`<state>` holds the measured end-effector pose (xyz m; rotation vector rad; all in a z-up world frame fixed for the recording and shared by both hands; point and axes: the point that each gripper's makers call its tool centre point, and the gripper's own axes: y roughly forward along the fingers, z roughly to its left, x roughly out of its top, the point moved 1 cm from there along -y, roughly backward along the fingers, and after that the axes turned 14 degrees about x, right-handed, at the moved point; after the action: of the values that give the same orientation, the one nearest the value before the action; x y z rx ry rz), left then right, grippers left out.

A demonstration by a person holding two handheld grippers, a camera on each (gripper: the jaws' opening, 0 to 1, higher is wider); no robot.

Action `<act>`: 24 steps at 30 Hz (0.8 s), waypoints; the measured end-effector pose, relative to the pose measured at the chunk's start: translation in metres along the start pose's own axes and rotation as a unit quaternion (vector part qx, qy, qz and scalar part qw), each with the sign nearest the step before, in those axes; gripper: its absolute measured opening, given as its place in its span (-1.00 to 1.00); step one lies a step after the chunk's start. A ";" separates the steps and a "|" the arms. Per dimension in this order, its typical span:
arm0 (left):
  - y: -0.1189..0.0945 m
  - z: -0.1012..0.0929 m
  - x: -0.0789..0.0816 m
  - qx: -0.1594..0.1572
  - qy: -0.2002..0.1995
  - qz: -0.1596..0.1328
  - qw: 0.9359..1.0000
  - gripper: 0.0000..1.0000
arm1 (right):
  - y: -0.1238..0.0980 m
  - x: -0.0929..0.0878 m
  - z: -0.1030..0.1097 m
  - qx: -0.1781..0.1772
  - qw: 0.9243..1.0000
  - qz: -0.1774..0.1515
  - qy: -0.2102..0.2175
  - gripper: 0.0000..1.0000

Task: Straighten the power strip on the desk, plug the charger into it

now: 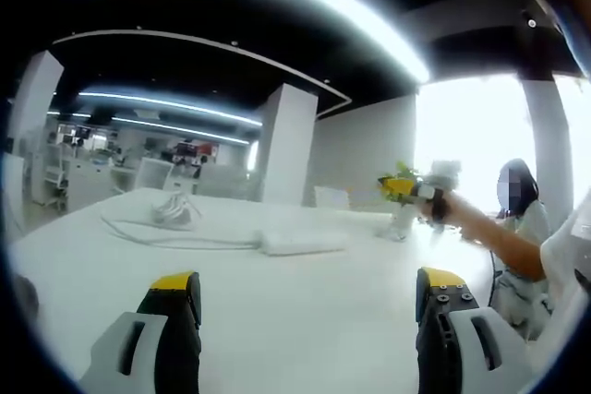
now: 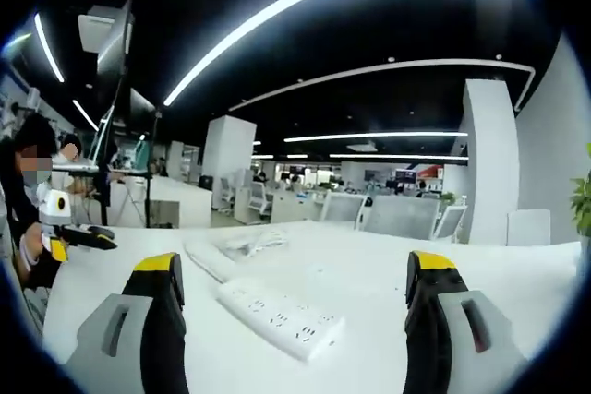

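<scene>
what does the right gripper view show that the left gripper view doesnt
Right gripper view: the power strip's socket face, lying at an angle to the open right gripper, plus office chairs.

Left gripper view: a person's outstretched arm holding a yellow-tipped gripper.

Both: the white desk, the power strip with its cable and a white bundle, and the open left gripper.

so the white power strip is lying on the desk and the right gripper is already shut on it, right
Not quite. The white power strip does lie on the desk, but the right gripper is not shut on it. The right gripper view shows its jaws wide apart with nothing between them, and the strip lies untouched on the desk.
</scene>
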<state>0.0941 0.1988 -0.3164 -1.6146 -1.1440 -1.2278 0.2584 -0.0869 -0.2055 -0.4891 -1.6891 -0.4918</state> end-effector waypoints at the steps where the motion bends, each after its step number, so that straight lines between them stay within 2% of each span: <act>1: 0.000 0.000 0.000 0.001 0.000 0.000 1.000 0.99 | -0.002 0.000 0.000 -0.006 1.000 -0.001 0.001 1.00; 7: 0.003 0.001 0.000 0.000 -0.001 -0.002 1.000 0.99 | -0.022 -0.010 0.000 -0.047 0.999 0.015 -0.019 1.00; 10: 0.004 0.000 0.000 -0.001 -0.002 -0.002 1.000 0.99 | -0.027 -0.015 0.006 -0.054 0.998 0.017 -0.023 1.00; 24: 0.006 -0.003 -0.004 -0.004 -0.003 0.003 1.000 0.99 | -0.052 -0.022 0.015 -0.104 0.994 0.013 -0.011 0.99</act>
<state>0.0992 0.1939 -0.3199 -1.6280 -1.1393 -1.2266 0.2204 -0.1220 -0.2323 -0.6681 -1.6586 -0.6501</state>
